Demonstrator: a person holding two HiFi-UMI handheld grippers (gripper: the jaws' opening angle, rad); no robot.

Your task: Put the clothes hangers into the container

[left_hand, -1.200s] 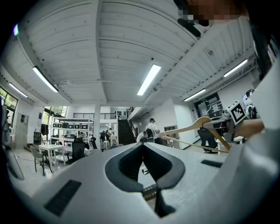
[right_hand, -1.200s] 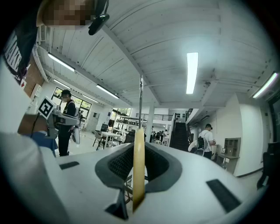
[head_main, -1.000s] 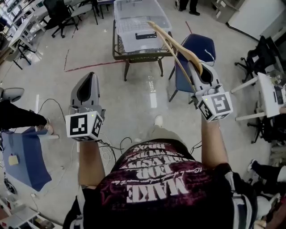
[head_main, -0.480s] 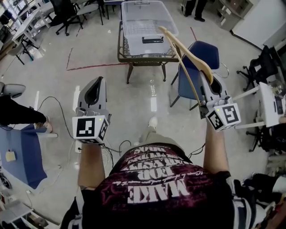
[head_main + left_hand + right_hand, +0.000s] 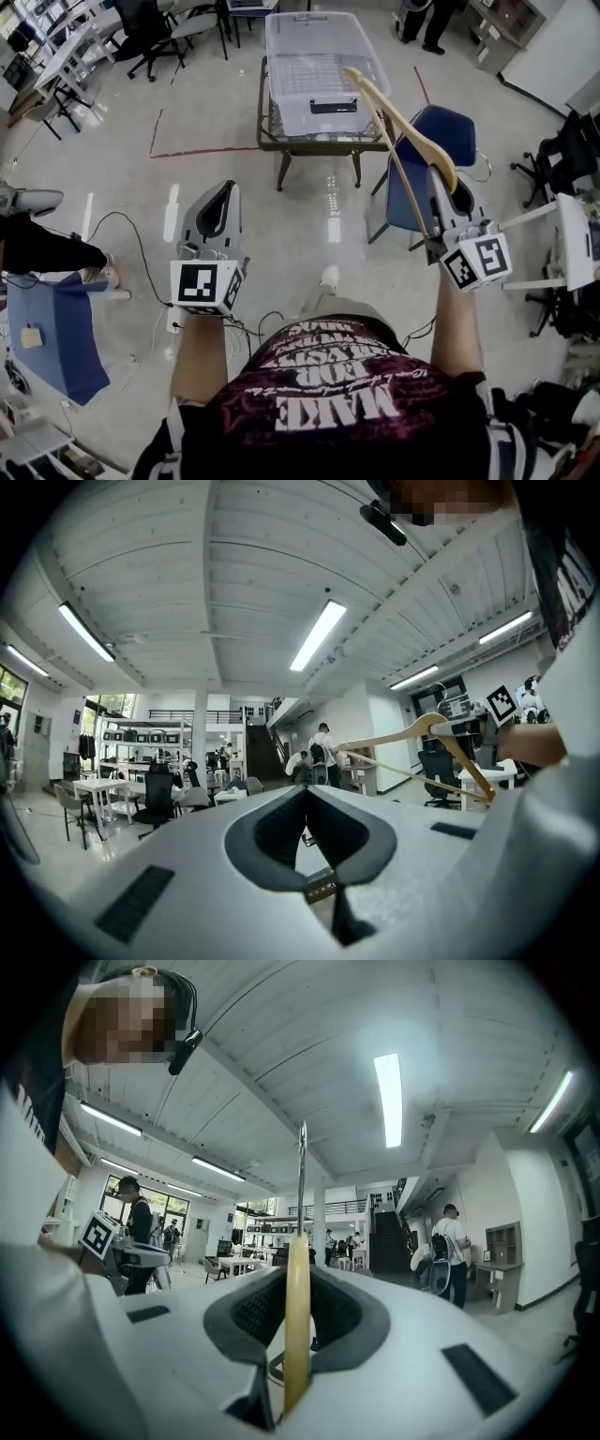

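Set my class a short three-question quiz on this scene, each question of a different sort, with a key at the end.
1. Multiple choice: what is the right gripper shut on?
A) a wooden hanger
B) a cable
C) nothing
2. True or false: the clear container stands on the floor.
3. Fill in: the left gripper holds ___.

Key
1. A. The hanger sits between its jaws.
2. False. It stands on a small table.
3. Nothing.
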